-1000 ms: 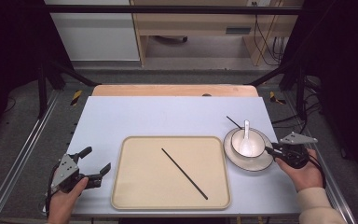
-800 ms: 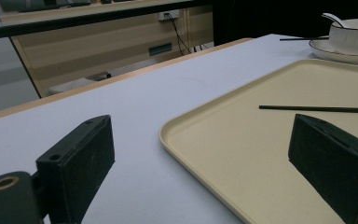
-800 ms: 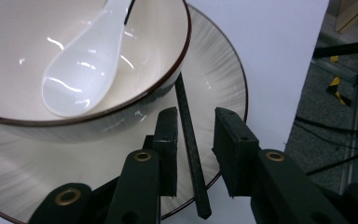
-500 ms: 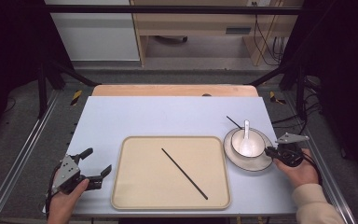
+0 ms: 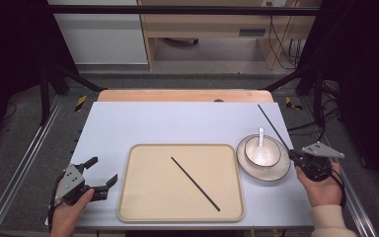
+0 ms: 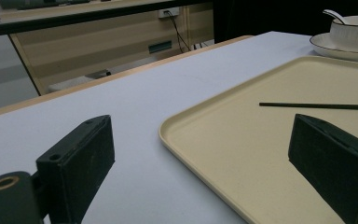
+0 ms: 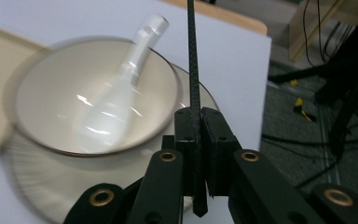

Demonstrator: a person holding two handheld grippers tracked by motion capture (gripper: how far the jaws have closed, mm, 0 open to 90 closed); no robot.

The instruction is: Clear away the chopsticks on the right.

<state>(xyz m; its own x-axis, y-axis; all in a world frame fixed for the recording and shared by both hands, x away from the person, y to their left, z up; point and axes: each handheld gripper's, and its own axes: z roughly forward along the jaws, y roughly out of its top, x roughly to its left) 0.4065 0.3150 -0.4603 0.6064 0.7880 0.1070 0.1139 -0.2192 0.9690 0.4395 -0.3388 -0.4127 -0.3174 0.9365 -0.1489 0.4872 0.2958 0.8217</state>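
One chopstick in right gripper, another chopstick on tray.

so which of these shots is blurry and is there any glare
Right gripper view: the bowl, plate and spoon are smeared by motion blur, with bright glints on the spoon, while the chopstick clamped in the right gripper stays sharp. Left gripper view: tray crisp, far background soft. High view: evenly lit, dark surroundings, no glare.

A glossy white ceramic bowl and spoon are seen; a matt black chopstick is pinched; the cream tray looks smooth plastic.
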